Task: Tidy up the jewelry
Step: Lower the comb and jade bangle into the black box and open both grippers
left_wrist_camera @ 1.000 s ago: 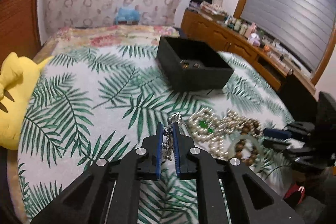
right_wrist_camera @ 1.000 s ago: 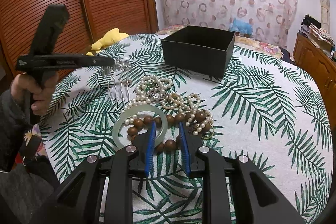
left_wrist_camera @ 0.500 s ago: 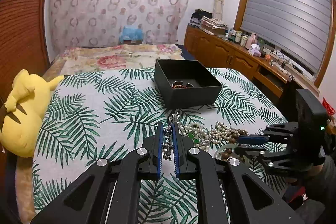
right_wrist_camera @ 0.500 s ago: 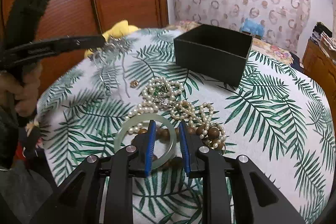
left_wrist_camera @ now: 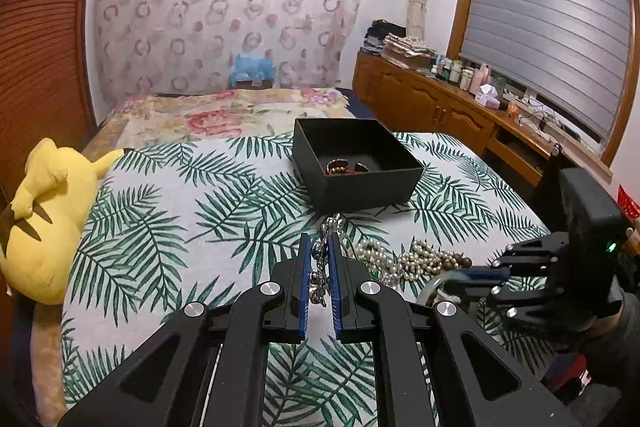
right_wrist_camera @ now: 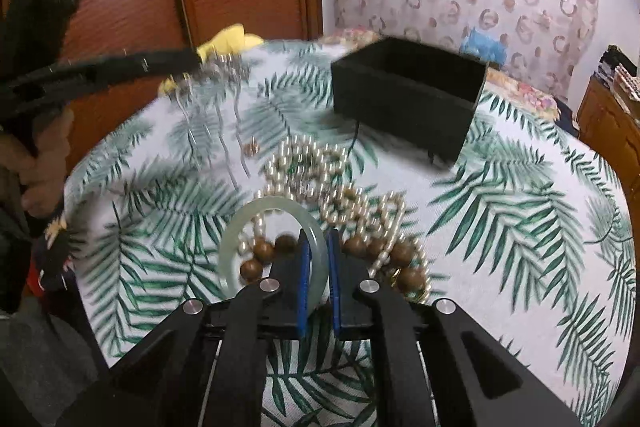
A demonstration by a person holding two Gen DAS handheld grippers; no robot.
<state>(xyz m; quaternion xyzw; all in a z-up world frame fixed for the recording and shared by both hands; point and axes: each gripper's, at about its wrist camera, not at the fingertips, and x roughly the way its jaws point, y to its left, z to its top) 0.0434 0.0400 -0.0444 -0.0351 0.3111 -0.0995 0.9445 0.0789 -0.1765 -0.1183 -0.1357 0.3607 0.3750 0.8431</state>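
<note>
My left gripper (left_wrist_camera: 320,247) is shut on a silver hair comb (left_wrist_camera: 319,267) and holds it above the leaf-print cloth; the comb's long prongs hang down in the right wrist view (right_wrist_camera: 224,115). My right gripper (right_wrist_camera: 317,247) is shut on the rim of a pale green jade bangle (right_wrist_camera: 240,227), which lies over the pile of pearl strands (right_wrist_camera: 316,175) and brown wooden beads (right_wrist_camera: 404,259). The black box (left_wrist_camera: 356,163) stands beyond the pile, holding a few pieces of jewelry. The right gripper shows at the right of the left wrist view (left_wrist_camera: 480,277).
A small gold ring (right_wrist_camera: 251,148) lies on the cloth left of the pearls. A yellow plush toy (left_wrist_camera: 44,219) sits at the left edge. A wooden dresser (left_wrist_camera: 460,111) with bottles stands along the right wall. A flowered bedspread (left_wrist_camera: 224,111) lies beyond the box.
My left gripper has lifted the silver comb higher and away from the pile. My right gripper moved forward and closed on the jade bangle's rim.
</note>
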